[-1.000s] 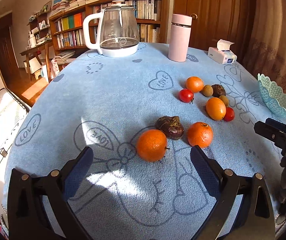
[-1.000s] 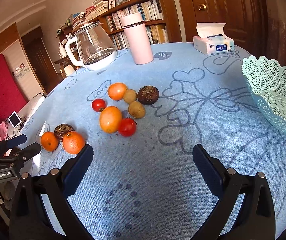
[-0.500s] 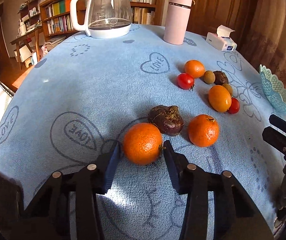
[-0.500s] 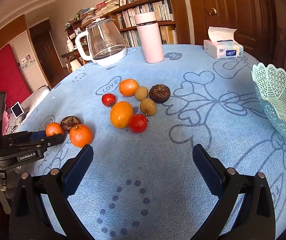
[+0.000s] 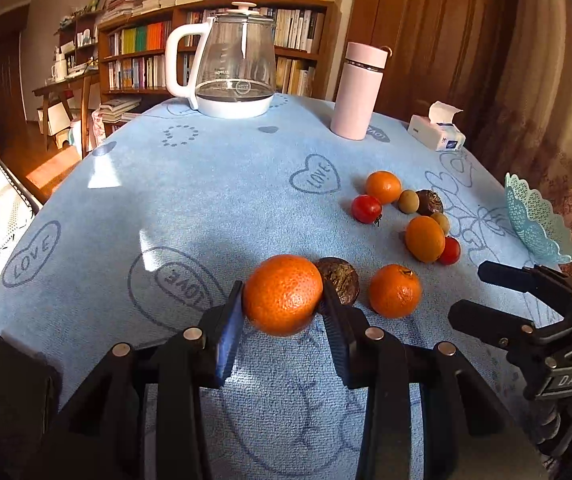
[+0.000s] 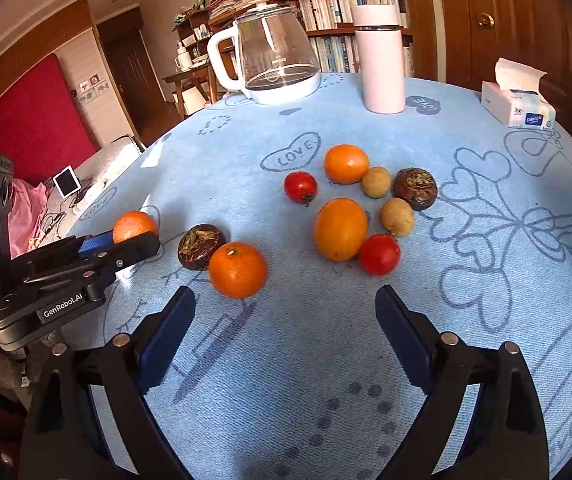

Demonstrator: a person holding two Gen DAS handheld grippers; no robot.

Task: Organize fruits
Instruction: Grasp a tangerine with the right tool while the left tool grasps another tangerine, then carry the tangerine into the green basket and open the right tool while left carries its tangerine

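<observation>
My left tool (image 5: 281,306) is closing on an orange (image 5: 282,294) to lift it; my right tool (image 6: 286,322), closing on nothing, faces another (image 6: 237,269) at eleven o'clock.

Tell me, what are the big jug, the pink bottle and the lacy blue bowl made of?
Jug: looks like clear glass, see-through and shiny, with a white plastic handle.
Pink bottle: smooth matte coating, maybe over metal; hard to tell.
Bowl: probably thin plastic, with cut-out holes.
</observation>
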